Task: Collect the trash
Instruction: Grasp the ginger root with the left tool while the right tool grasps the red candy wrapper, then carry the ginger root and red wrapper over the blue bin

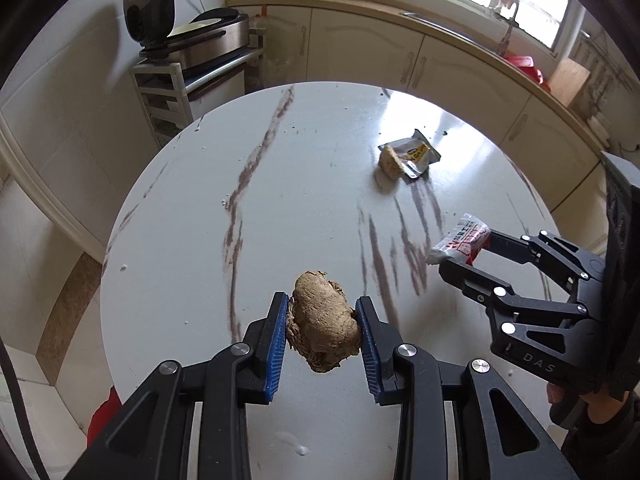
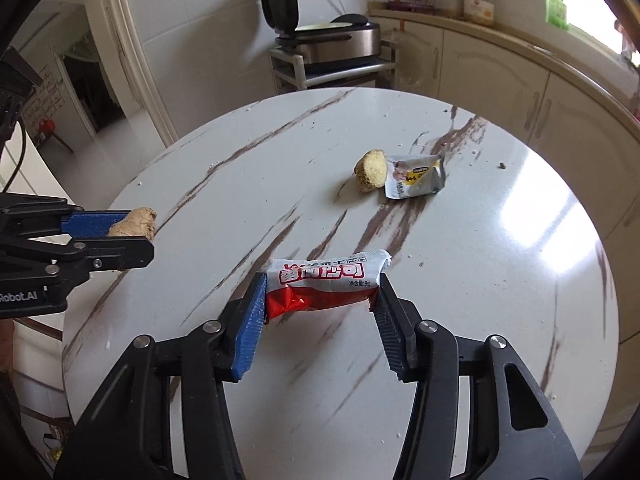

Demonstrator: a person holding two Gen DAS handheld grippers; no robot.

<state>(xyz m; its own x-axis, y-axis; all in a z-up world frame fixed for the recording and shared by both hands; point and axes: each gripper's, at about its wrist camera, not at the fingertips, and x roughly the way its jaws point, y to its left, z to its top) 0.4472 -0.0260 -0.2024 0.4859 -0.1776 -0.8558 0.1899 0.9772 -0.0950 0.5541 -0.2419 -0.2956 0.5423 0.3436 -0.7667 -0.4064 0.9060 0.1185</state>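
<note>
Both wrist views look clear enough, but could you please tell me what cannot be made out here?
- Trash bin: in neither view, so the drop spot is unknown.
- Grey wrapper: print too small to read in both views.
- Ginger piece: underside hidden, facing away from the left wrist view.
- Red sachet: back face hidden in both views.

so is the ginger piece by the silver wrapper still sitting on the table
Yes, the cut ginger piece lies on the table beside the silver wrapper, with neither gripper near it.

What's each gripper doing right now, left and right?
Left gripper: shut on the ginger piece.
Right gripper: shut on the red-and-white sachet.
</note>
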